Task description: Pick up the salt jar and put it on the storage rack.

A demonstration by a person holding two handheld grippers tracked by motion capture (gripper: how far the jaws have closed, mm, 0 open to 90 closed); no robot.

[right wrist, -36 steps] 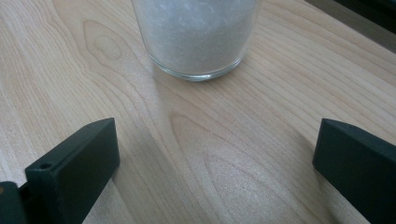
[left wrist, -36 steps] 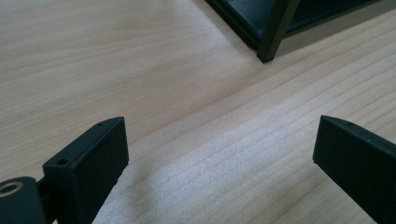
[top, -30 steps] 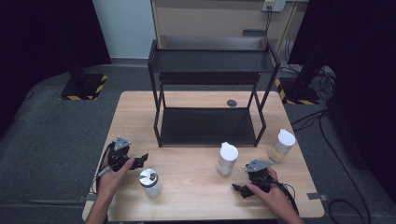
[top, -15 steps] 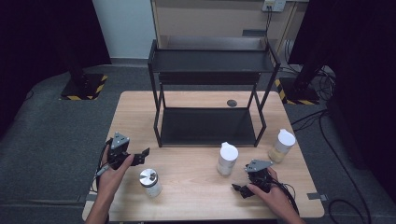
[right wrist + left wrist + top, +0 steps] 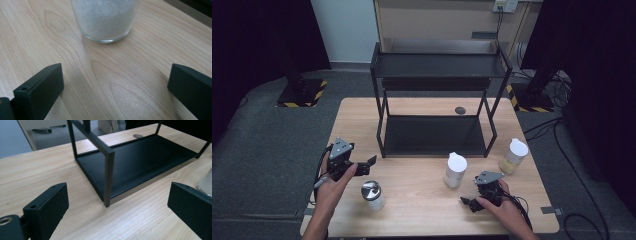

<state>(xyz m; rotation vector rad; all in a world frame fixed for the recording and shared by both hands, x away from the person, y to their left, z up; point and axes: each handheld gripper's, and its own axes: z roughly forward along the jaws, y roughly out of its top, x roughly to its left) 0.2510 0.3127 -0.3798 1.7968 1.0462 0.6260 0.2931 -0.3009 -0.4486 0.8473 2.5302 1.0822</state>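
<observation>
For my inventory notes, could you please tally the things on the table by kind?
Jars: 3, namely the silver-lidded jar, the white-filled jar and the yellowish jar.
Black shelf rack: 1.
Small dark disc: 1.
Hand-held grippers: 2, the left gripper and the right gripper.
Total: 7.

left tongs (image 5: 371, 163): jaws wide apart, bare pale wood tabletop (image 5: 417, 192) ahead, then the corner post of the black metal two-tier shelf rack (image 5: 109, 175) dead in line
silver-lidded glass jar (image 5: 373, 195): just beside the left tongs on the near side, blocks a sweep toward the front edge
right tongs (image 5: 115, 82): spread wide, clear wood between the jaws
white-filled glass jar with white lid (image 5: 105, 20): right ahead, near
yellowish jar with white lid (image 5: 513, 156): by the rack's right leg, open lane between the two jars
rack lower shelf: open from the front
</observation>
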